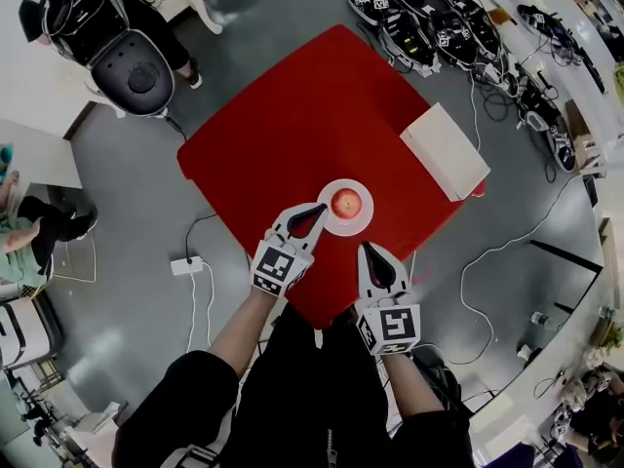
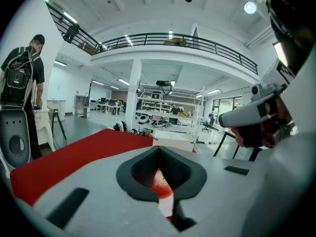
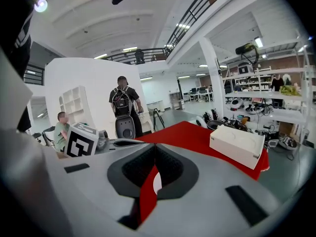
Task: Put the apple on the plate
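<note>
Nearest the person, a white power strip [image 1: 186, 264] lay on the grey floor, left of the red table [image 1: 283, 115]. Both forearms reached forward over the table's near corner. The right gripper [image 1: 366, 248] pointed ahead just short of the plate [image 1: 332, 227], its jaws together and empty. The left gripper [image 1: 320, 207] angled to the right, its tips over the plate's left rim, jaws closed on nothing. The apple [image 1: 345, 203] sat on the plate with nothing in the way. Farther off, a white box [image 1: 445, 151] lay at the table's right edge.
</note>
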A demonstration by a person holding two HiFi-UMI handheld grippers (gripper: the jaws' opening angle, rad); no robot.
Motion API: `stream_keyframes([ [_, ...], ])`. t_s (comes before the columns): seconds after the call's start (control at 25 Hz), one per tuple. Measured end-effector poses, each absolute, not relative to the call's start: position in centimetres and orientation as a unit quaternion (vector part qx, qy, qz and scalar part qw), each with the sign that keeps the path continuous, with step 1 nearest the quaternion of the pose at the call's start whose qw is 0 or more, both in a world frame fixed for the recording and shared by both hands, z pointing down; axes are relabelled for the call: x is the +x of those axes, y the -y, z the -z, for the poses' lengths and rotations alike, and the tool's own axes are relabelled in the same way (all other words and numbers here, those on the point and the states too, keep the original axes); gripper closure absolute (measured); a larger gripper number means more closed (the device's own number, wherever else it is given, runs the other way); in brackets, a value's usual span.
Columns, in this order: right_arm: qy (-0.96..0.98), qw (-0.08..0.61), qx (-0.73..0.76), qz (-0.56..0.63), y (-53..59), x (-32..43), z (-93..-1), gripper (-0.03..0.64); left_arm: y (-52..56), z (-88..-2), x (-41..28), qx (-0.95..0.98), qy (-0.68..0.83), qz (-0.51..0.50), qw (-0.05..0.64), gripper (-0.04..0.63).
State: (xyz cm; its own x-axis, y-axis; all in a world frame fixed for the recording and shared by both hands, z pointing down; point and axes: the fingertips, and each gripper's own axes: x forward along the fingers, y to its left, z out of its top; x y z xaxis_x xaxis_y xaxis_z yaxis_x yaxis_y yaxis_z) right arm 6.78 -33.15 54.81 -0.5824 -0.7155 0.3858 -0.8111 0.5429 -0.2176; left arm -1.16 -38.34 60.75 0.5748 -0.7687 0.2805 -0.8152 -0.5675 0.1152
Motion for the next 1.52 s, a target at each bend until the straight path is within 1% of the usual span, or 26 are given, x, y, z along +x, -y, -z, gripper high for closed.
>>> stream_keyframes([
  [0.12, 0.883, 0.121, 0.418, -0.179, 33.5, 6.5, -53.3, 0.604, 37.4, -58.2, -1.2, 0.875, 0.458, -0.097, 0.12, 0.589],
  [0.28, 0.888, 0.12, 0.408, -0.174, 34.1, 6.6, -52.2, 0.604, 36.2, -54.6, -1.0, 0.874, 0.465, -0.096, 0.101, 0.589],
  [0.48, 0.887, 0.117, 0.405, -0.19, 33.6, 6.7, -52.3, 0.605, 34.2, -52.0, -0.7, 0.869, 0.476, -0.096, 0.093, 0.589],
  [0.96, 0.895, 0.128, 0.388, -0.178, 30.1, 5.6, -51.7, 0.606, 29.9, -52.2, -0.9, 0.866, 0.477, -0.107, 0.107, 0.589],
  [1.52, 0.895, 0.129, 0.396, -0.161, 29.4, 6.0, -50.9, 0.606, 29.8, -51.9, 0.0, 0.873, 0.463, -0.11, 0.105, 0.589],
])
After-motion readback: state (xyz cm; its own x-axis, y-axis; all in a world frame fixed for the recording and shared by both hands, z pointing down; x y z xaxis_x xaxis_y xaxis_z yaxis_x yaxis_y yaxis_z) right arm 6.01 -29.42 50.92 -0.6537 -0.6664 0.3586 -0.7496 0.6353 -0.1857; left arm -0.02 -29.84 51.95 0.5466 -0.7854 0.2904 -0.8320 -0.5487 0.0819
